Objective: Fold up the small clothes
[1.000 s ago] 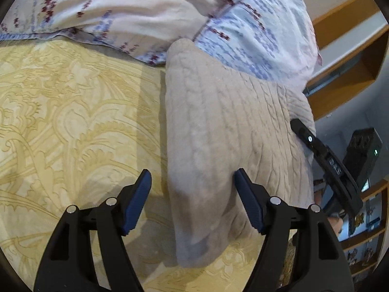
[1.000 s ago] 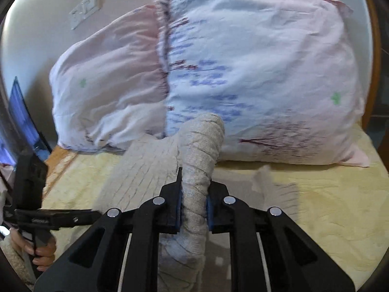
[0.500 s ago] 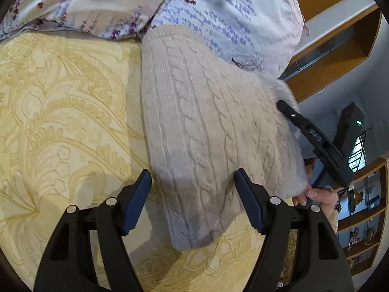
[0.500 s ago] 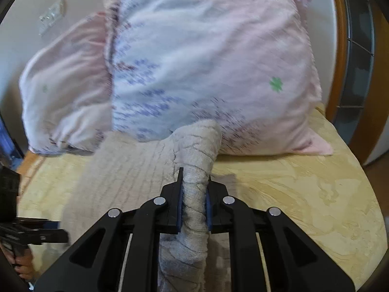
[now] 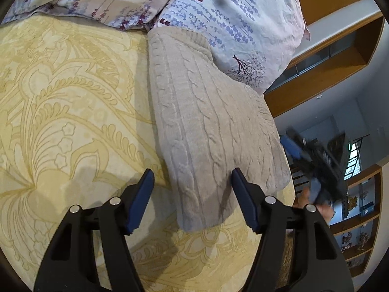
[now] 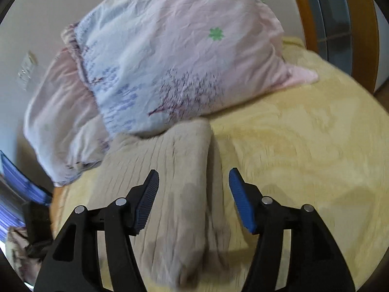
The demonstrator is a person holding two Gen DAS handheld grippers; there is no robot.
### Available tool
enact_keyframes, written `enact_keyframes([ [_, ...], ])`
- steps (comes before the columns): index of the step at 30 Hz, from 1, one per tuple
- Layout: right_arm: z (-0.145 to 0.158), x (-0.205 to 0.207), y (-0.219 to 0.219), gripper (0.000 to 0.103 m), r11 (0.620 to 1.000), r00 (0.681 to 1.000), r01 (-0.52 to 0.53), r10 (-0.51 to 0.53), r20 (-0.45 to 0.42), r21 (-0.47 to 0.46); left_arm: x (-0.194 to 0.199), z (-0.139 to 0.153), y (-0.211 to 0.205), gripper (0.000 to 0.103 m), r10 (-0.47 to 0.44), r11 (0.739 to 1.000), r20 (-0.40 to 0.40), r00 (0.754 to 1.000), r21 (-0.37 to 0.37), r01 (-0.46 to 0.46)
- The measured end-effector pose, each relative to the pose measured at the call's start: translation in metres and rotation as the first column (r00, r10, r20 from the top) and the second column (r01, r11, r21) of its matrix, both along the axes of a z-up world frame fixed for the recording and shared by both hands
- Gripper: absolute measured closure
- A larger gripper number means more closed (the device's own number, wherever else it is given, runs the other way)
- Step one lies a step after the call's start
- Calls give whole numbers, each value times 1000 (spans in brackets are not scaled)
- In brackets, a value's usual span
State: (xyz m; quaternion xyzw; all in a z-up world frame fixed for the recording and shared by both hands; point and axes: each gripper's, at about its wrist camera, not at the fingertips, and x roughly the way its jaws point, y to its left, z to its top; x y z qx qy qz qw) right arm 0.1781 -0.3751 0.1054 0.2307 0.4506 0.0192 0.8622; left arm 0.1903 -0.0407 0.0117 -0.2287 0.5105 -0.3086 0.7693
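Folded beige cable-knit sweater [image 5: 209, 126] on yellow patterned bed cover [image 5: 68, 112], touching flowery pillow [image 6: 175, 56], left gripper [image 5: 192, 187] and right gripper [image 6: 193, 185] above sweater, jaws spread, holding nothing

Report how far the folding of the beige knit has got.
Done: the beige knit sweater lies folded on the yellow bedspread, its far end against the floral pillow. In hand: nothing; the left gripper and right gripper are both open above it. Left: possibly a final fold or tidy.
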Motion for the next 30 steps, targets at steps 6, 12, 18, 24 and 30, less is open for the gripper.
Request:
enact_keyframes([
  [6, 3, -37, 6, 47, 999, 999, -28, 27, 19, 20, -4, -4, 0, 46, -2, 1000, -26, 1000, -20, 1],
  [12, -8, -48, 19, 53, 997, 997, -74, 73, 6, 18, -10, -6, -1, 59, -10, 1000, -35, 999, -30, 9],
  [18, -18, -45, 34, 92, 994, 995, -103, 103, 5, -43, -14, -8, -6, 72, -20, 1000, -34, 999, -16, 20],
  [24, 28, -55, 32, 93, 982, 986, -46, 74, 150, -182, -19, -5, -6, 70, -27, 1000, -29, 999, -17, 26],
  [30, -4, -51, 28, 93, 969, 998, -43, 51, 25, -243, -21, -10, -7, 70, -33, 999, -48, 998, -17, 32],
])
